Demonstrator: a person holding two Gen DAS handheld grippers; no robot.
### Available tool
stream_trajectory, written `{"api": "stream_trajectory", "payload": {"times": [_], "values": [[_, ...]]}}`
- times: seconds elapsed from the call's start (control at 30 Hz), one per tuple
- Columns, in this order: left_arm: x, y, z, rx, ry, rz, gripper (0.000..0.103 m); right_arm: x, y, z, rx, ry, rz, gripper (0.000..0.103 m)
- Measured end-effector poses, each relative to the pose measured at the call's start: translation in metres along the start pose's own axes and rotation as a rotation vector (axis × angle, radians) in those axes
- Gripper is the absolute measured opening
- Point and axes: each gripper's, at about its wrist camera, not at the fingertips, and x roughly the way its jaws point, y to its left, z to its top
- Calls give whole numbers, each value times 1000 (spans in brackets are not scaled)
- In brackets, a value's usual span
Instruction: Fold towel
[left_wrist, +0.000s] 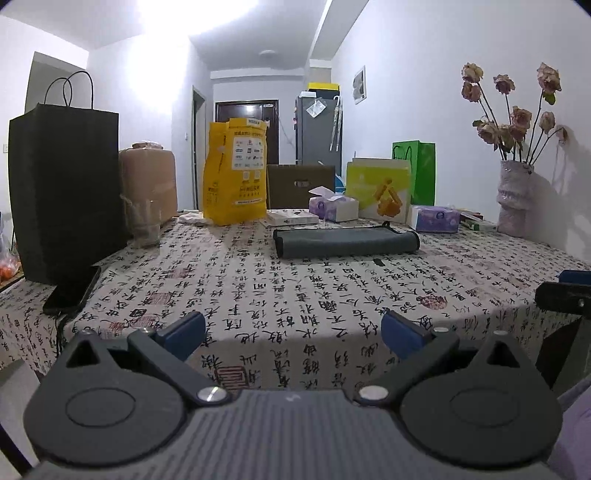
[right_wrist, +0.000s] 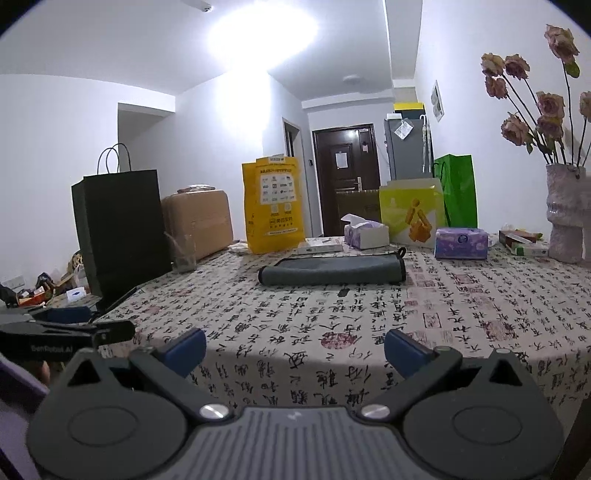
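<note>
Approach step, no grasp yet: left gripper (left_wrist: 293, 332) and right gripper (right_wrist: 295, 349), jaws spread and empty, hover near table edge, well short of the flat grey cloth towel (left_wrist: 345, 242) lying mid-table on the calligraphy-print tablecloth (left_wrist: 280, 295); next, probably reach forward to its corners.

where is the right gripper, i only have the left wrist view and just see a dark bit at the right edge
Observer: The right gripper is open and holds nothing. It sits over the near part of the tablecloth, well short of the grey towel.
Operator: ok and how does my left one look from that side
Observer: The left gripper shows side-on at the left edge of the right wrist view, low over the table's near left corner, with the black paper bag standing beyond it.
</note>
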Motion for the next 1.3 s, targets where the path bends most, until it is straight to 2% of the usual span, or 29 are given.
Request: {"api": "stream_trajectory", "payload": {"times": [1.3], "values": [[1, -2, -2, 1, 7, -5, 103, 2, 5, -3, -10, 15, 11, 103]]}}
